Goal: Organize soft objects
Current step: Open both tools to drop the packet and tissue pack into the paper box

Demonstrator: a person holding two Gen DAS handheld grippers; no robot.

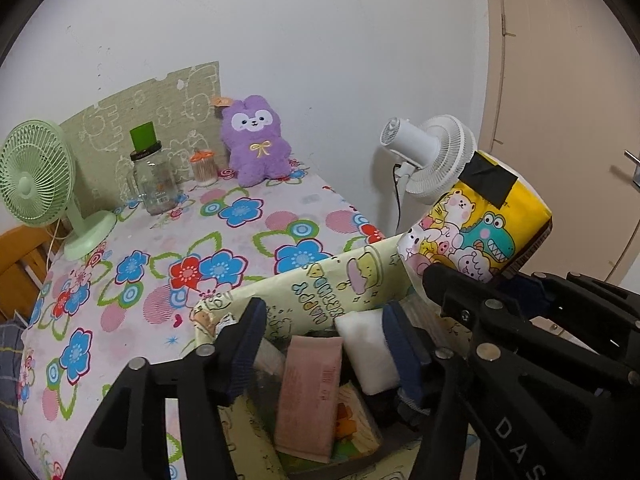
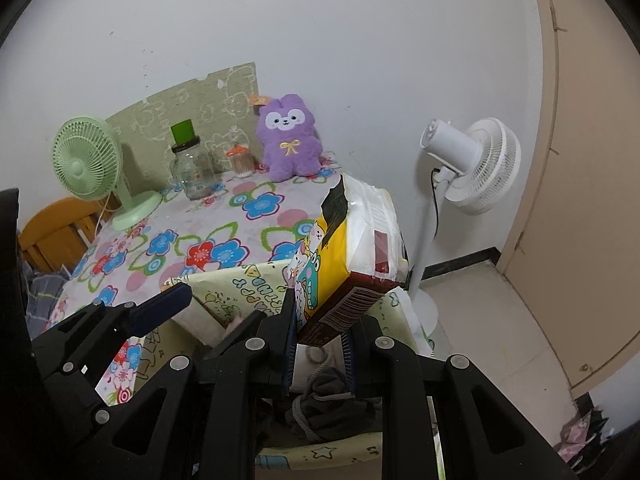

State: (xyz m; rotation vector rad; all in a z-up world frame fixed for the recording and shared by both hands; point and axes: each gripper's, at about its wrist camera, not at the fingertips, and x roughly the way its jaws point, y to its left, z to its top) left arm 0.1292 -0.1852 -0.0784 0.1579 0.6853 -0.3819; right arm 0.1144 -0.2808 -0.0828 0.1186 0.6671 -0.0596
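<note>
The right claw (image 2: 318, 344) is clamping the lower end of a yellow cartoon-print tissue pack (image 2: 352, 256), holding it in the air above a pale yellow fabric storage bin (image 1: 320, 300) that is sitting at the near edge of the floral-cloth worktop (image 1: 180, 240). The left claw (image 1: 320, 344) is hanging wide apart over the bin's mouth, gripping nothing, with a pink packet (image 1: 308, 392) and a white pad (image 1: 368, 348) lying inside between its fingers. To finish this step well, the pack is probably best lowered straight down into the free space beside the pink packet, with the squeeze kept light so the soft wrapper is not crushing, and the left claw steadying the floppy rim. The pack's long axis is running steeply upward from the grip, leaning toward the back wall, its torn, taped top pointing up and its barcode face turning to the right.
</note>
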